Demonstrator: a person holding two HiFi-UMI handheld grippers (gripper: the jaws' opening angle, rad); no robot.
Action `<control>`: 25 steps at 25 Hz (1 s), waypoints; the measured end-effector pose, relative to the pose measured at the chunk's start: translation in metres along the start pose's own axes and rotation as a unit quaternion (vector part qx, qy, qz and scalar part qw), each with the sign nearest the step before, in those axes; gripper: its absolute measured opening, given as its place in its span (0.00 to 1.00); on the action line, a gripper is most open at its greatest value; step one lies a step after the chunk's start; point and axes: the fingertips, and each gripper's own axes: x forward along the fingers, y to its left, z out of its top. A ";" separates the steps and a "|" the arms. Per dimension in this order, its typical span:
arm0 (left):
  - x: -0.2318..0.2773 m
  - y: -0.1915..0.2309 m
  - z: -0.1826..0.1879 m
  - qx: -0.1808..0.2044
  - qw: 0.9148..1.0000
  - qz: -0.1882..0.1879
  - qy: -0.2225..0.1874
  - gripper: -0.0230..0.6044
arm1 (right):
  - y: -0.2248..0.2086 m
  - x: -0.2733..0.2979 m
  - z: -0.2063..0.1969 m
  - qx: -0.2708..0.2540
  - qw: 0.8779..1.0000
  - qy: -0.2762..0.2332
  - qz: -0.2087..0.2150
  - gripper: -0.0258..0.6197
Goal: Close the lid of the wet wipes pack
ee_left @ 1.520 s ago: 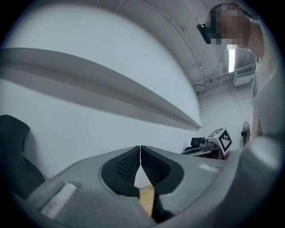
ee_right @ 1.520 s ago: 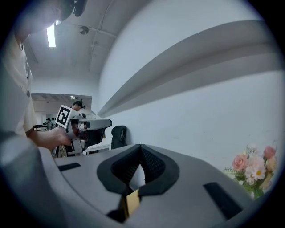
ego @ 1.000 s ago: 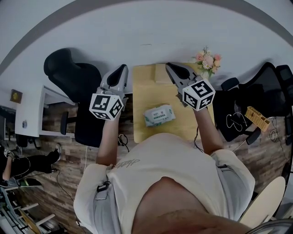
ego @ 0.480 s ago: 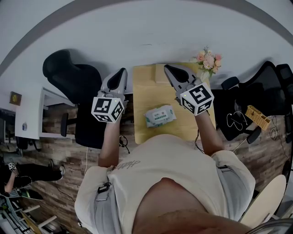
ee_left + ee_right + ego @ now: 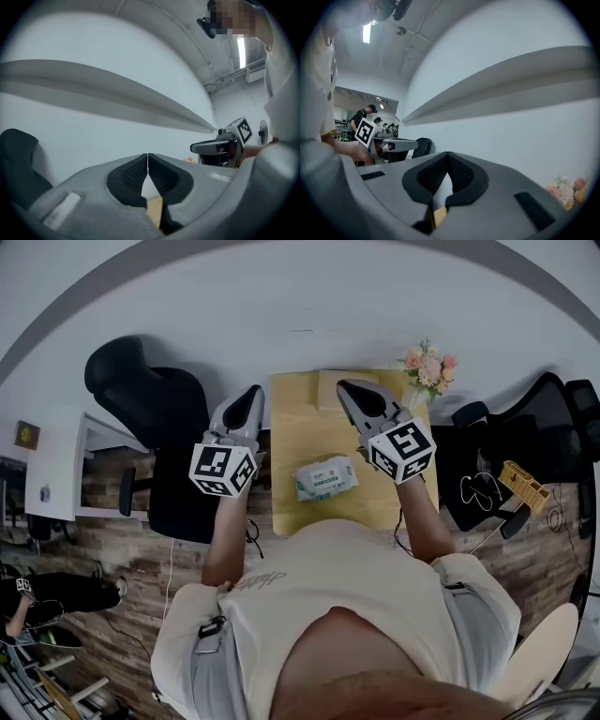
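Note:
A white and green wet wipes pack (image 5: 325,477) lies flat near the middle of a small wooden table (image 5: 295,418) in the head view. My left gripper (image 5: 251,393) is held above the table's left edge, left of the pack, shut and empty. My right gripper (image 5: 349,388) hovers over the table's far right part, beyond the pack, also shut with nothing in it. Both point away toward the wall. In the left gripper view the jaws (image 5: 147,157) meet at the tips; in the right gripper view the jaws (image 5: 448,155) do too. Neither gripper view shows the pack.
A vase of pink flowers (image 5: 427,367) stands at the table's far right corner. Black office chairs sit to the left (image 5: 150,404) and right (image 5: 525,427). A white wall rises just beyond the table. A yellow object (image 5: 523,486) lies on the floor at right.
Both grippers have drifted slightly, the left one a little right and toward the table, the right one a little left. The pack has not moved.

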 end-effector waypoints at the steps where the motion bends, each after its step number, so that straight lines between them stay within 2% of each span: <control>1: -0.001 -0.001 -0.001 -0.001 1.000 0.000 0.002 0.06 | -0.001 -0.001 0.000 0.001 1.000 0.000 -0.001 0.04; 13: -0.008 -0.015 -0.009 -0.006 1.000 -0.013 0.014 0.06 | 0.004 -0.013 -0.007 0.007 1.000 -0.001 -0.001 0.04; 18: -0.011 -0.022 -0.006 -0.004 1.000 -0.015 0.013 0.06 | -0.001 -0.019 -0.009 0.016 1.000 -0.004 -0.019 0.04; 25: -0.018 -0.029 -0.005 -0.006 1.000 -0.019 0.015 0.06 | 0.002 -0.026 -0.009 0.020 1.000 -0.003 -0.023 0.04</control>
